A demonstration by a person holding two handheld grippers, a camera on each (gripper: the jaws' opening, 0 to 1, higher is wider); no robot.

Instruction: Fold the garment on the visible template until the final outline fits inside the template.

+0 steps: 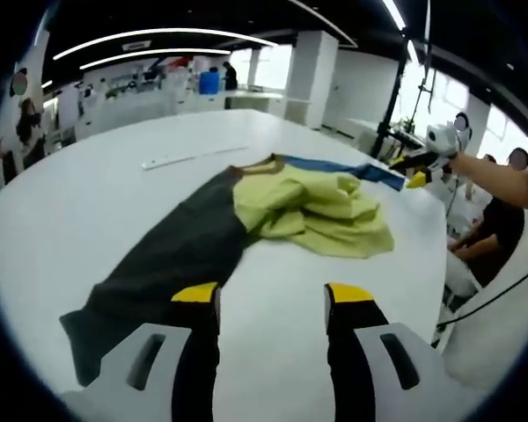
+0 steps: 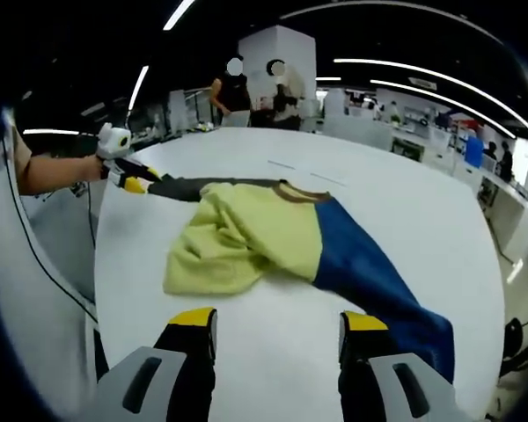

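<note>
Left gripper view: my left gripper [image 1: 271, 303] has its yellow-tipped jaws spread wide, nothing between them, just above the near end of the dark sleeve.
Right gripper view: my right gripper [image 2: 280, 327] also has its jaws standing wide and empty, with the near edge of the yellow cloth just beyond them.
Worktop [image 1: 88, 193]: broad, white and round, carrying the garment.
Garment [image 2: 246, 233]: a top with a yellow body, crumpled in a loose heap in the middle of the worktop, brown collar showing.
Blue sleeve [image 2: 370, 272]: stretched flat from the yellow body toward my right jaws.
Dark sleeve [image 1: 172, 255]: grey, laid out long from the yellow body toward my left jaws.
Strip [image 1: 189, 158]: a thin pale strip lying flat on the worktop beyond the garment, apart from it.
People: standing and seated around the far edges of the room.
</note>
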